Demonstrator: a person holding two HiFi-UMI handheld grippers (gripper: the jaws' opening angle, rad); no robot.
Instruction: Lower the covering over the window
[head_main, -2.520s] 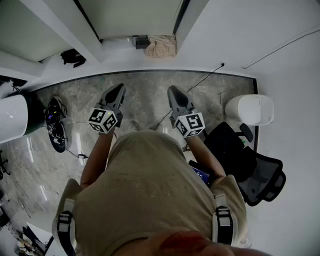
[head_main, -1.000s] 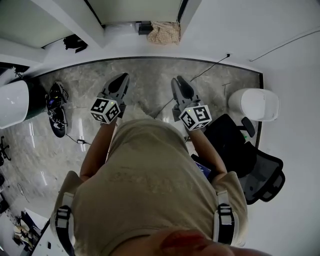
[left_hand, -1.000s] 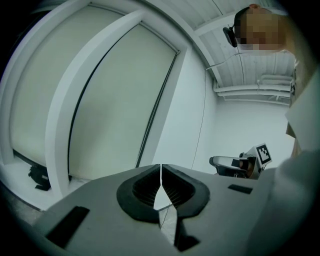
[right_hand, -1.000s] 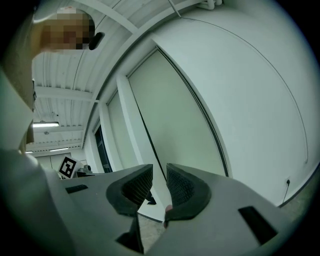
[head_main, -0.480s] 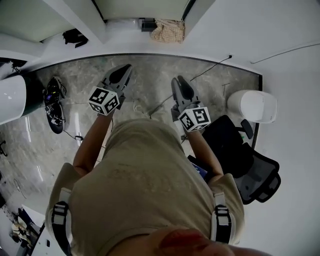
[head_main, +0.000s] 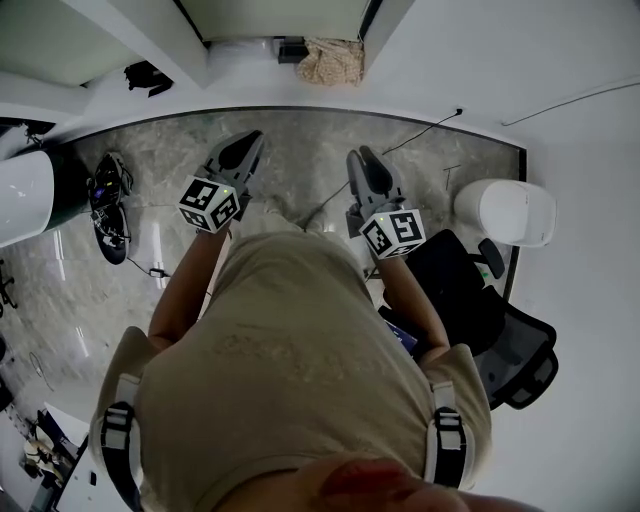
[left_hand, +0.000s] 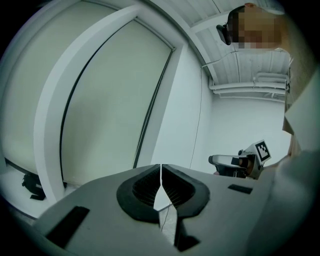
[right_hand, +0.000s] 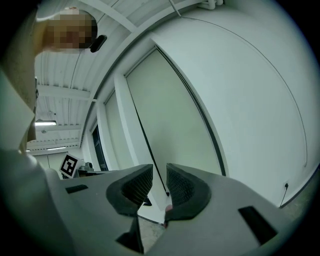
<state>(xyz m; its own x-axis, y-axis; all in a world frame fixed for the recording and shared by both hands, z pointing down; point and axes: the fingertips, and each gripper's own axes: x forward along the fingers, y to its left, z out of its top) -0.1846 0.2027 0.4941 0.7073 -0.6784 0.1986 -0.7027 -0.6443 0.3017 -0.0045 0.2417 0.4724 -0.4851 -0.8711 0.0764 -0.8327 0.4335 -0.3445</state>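
Note:
The window (head_main: 285, 15) is at the top of the head view, with a pale covering (left_hand: 115, 110) filling its pane down to the sill in both gripper views. My left gripper (head_main: 248, 142) points at the window wall above the marble floor. Its jaws are shut with nothing between them (left_hand: 161, 172). My right gripper (head_main: 362, 155) is held level beside it, its ribbed pads (right_hand: 181, 186) a small gap apart and holding nothing. A thin dark line (right_hand: 145, 145) runs down in front of the covering (right_hand: 170, 120). Neither gripper touches the window.
A black office chair (head_main: 500, 330) and a white bin (head_main: 505, 212) stand at the right. A crumpled cloth (head_main: 335, 62) lies by the sill. Black gear (head_main: 108, 205) and a white cylinder (head_main: 20, 205) sit at the left. A cable (head_main: 420, 135) crosses the floor.
Both grippers have edged a little forward toward the window wall. Their jaws have kept the same width.

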